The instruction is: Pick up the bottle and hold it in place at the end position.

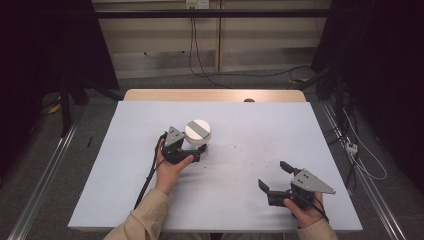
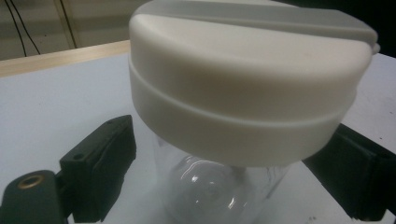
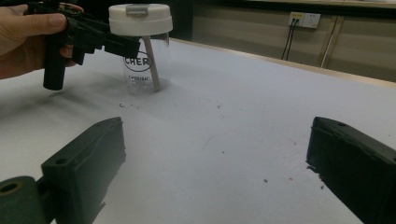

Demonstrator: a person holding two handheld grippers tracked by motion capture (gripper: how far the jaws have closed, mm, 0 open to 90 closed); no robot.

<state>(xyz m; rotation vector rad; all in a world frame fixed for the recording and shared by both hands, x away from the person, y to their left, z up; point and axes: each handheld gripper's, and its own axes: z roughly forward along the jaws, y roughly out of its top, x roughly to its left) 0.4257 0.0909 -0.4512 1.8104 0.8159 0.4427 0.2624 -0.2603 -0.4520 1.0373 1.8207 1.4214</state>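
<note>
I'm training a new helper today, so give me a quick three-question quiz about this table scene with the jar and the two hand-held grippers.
1. True or false: the jar lies on its side.
2. Which hand-held gripper has its jaws either side of the jar: A) left hand-held gripper B) right hand-held gripper?
3. Fill in: the jar's lid is mostly ____ in colour.

Key: 1 false, it stands upright on the table; 2 A; 3 white.

Jar print, upper line: "CHER", dark letters inside a ring on the clear jar (image 3: 142,63), partly hidden.
Jar print, lower line: small, roughly "CHERISH", too blurred to confirm.
</note>
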